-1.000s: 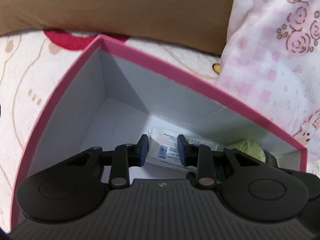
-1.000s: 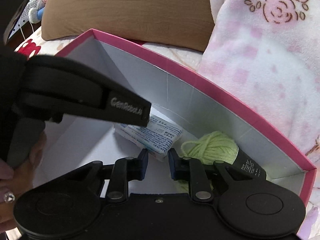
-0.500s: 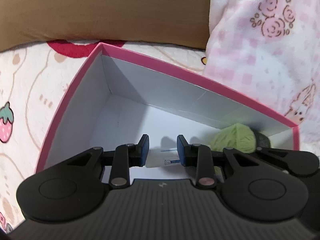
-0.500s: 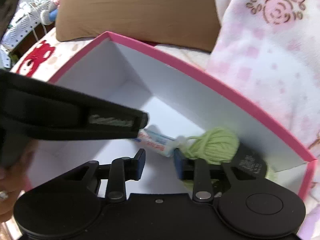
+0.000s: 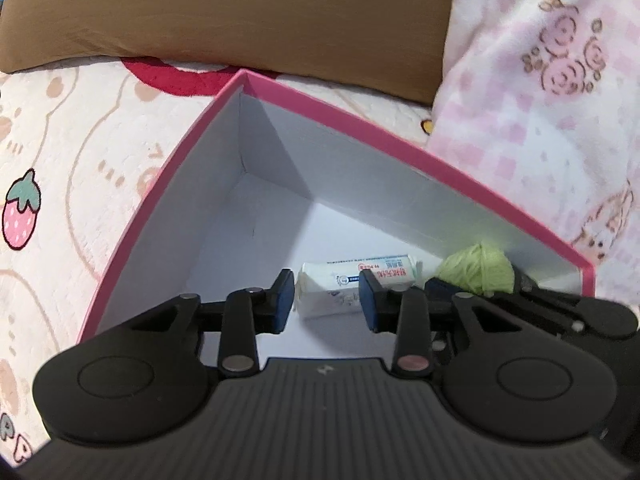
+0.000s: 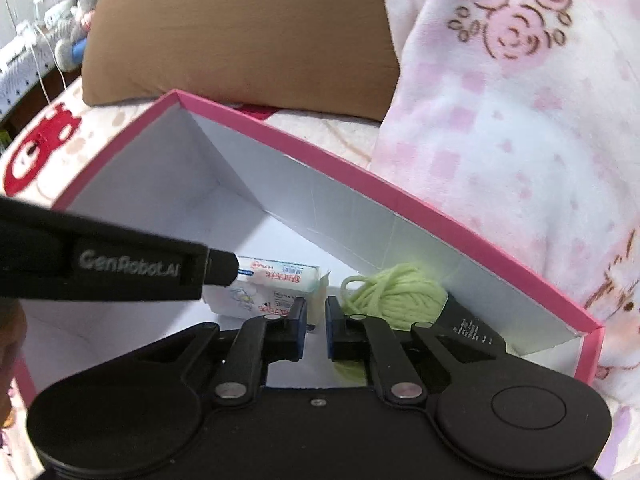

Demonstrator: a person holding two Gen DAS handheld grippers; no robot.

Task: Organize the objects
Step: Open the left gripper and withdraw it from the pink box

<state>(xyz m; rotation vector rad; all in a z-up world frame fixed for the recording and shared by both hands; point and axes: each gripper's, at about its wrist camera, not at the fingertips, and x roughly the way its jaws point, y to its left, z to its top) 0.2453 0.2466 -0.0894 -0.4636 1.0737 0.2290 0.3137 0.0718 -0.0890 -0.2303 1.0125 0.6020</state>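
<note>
A pink-rimmed box (image 5: 360,124) with white inner walls lies open on the bed. On its floor lies a white tissue pack (image 5: 352,284), and a light green yarn ball (image 5: 478,268) with a black label sits in the right corner. My left gripper (image 5: 326,294) hovers above the pack with its jaws opening; the pads do not press on it. In the right wrist view the pack (image 6: 276,284) and yarn (image 6: 394,292) lie just beyond my right gripper (image 6: 316,310), which is shut with nothing between its pads. A left finger (image 6: 224,266) reaches in over the pack.
A brown pillow (image 5: 240,12) lies behind the box and a pink flowered blanket (image 5: 540,100) is piled along its right side. The cartoon-print bedsheet (image 5: 60,160) spreads to the left. Part of a person's hand (image 6: 10,332) shows at the left edge.
The left jaws have widened and the tissue pack, earlier between them, now lies on the box floor. Both grippers have drawn back and up a little. The right jaws have narrowed.
</note>
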